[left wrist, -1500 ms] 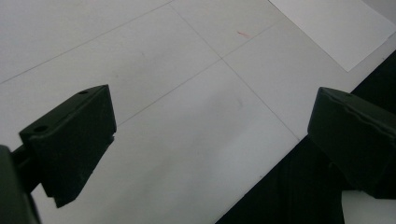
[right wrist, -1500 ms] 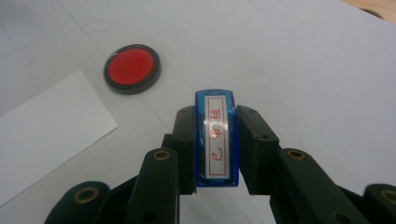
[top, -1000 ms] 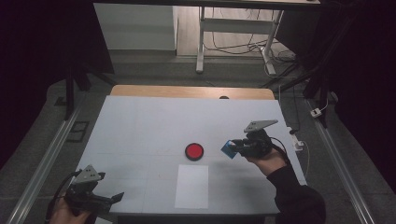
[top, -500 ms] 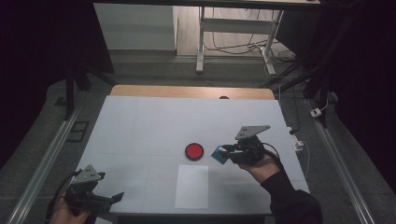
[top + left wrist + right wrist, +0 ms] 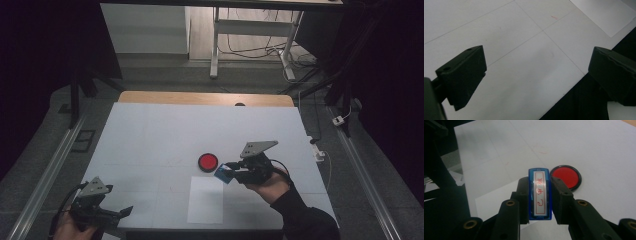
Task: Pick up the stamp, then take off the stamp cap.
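My right gripper [image 5: 227, 172] is shut on a blue stamp [image 5: 223, 174], a narrow block whose label carries red characters [image 5: 539, 192]. It hovers over the top right corner of a white paper sheet [image 5: 206, 199] and just right of a round red ink pad [image 5: 208, 161] with a black rim. In the right gripper view the ink pad [image 5: 565, 176] lies just beyond the stamp, to its right. My left gripper [image 5: 117, 214] rests at the table's front left corner, its jaws wide apart over bare table in the left gripper view, nothing between them.
The white table [image 5: 165, 130] has a wooden strip [image 5: 205, 98] along its far edge. Metal rails [image 5: 45, 175] run along both sides on the floor. Desk legs and cables [image 5: 240, 50] lie beyond the table. The paper's corner [image 5: 609, 17] is at the upper right of the left gripper view.
My right gripper has carried the stamp leftward and toward the front, from right of the ink pad to the paper's upper right corner. The left gripper has stayed put.
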A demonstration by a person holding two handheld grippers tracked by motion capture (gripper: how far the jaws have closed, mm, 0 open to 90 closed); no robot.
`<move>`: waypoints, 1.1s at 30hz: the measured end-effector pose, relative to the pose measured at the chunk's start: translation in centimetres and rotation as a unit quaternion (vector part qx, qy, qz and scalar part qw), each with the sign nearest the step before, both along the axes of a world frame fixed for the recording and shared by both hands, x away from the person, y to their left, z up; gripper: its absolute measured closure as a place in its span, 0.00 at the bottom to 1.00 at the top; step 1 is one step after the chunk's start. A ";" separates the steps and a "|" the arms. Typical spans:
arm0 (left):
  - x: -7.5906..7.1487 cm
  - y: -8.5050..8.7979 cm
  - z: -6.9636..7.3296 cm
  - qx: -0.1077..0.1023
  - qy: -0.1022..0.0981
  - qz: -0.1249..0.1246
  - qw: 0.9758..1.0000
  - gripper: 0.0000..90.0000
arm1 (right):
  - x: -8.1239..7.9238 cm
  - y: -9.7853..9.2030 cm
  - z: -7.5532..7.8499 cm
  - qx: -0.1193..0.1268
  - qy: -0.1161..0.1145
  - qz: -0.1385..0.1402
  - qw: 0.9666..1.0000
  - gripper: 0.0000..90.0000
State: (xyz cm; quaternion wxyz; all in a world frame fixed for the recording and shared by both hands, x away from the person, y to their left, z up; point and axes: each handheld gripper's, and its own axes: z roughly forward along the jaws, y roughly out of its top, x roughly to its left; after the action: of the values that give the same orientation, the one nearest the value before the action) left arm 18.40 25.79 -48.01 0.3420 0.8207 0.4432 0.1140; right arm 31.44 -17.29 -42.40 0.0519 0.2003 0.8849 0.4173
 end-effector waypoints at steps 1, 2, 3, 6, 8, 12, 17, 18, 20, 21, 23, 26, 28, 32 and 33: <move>0.0 0.0 0.0 0.000 0.001 0.000 1.000 0.03 | -0.1 0.2 0.0 0.002 -0.001 0.003 1.000 0.78; 0.0 0.0 0.0 0.000 0.001 0.000 1.000 0.03 | -0.4 0.5 0.1 0.001 -0.001 0.008 1.000 0.78; 0.0 0.0 0.0 0.000 0.001 0.000 1.000 0.03 | -0.5 0.6 0.1 0.001 -0.002 0.012 1.000 0.78; 0.0 0.1 0.0 -0.002 0.001 0.000 1.000 0.02 | -0.8 1.0 0.1 0.004 -0.002 0.019 1.000 0.78; 0.0 0.1 0.0 -0.004 0.002 0.000 1.000 0.02 | -1.1 1.3 0.1 0.005 -0.003 0.028 1.000 0.78; 0.0 0.1 0.0 -0.002 0.002 -0.001 1.000 0.02 | -1.6 2.0 0.1 0.004 -0.003 0.044 0.999 0.78; 0.0 0.0 0.0 0.001 0.002 -0.002 1.000 0.02 | -2.3 2.7 0.2 0.009 -0.003 0.060 0.998 0.78; 0.0 0.0 0.0 0.001 0.002 -0.002 1.000 0.02 | -2.4 2.8 0.2 0.008 -0.003 0.062 0.998 0.78; 0.0 0.0 0.0 0.001 0.002 -0.002 1.000 0.02 | -2.5 2.9 0.2 0.008 -0.003 0.065 0.998 0.78; 0.0 0.0 0.0 0.000 0.002 -0.002 1.000 0.02 | -2.5 2.9 0.1 0.008 -0.003 0.065 0.998 0.78; 0.0 0.0 0.0 0.001 0.003 -0.003 1.000 0.03 | -2.4 2.8 0.1 0.007 -0.002 0.065 0.998 0.78; 0.1 -0.1 0.0 0.006 0.005 -0.003 1.000 0.03 | -2.3 2.6 0.1 0.010 -0.001 0.062 0.998 0.78; 0.1 -0.1 0.0 0.005 0.007 -0.003 1.000 0.03 | -2.3 2.5 0.1 0.011 -0.002 0.061 0.998 0.78; 0.1 -0.1 0.0 0.005 0.007 -0.002 1.000 0.03 | -2.2 2.4 0.2 0.011 -0.002 0.060 0.998 0.78; 0.1 -0.1 0.0 0.006 0.007 -0.002 1.000 0.03 | -2.2 2.4 0.2 0.012 -0.002 0.061 0.998 0.78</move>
State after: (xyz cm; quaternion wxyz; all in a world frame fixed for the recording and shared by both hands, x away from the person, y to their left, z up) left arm 18.50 25.69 -48.00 0.3344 0.8245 0.4430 0.1104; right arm 29.25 -14.87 -42.21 0.0254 0.1460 0.8903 0.4306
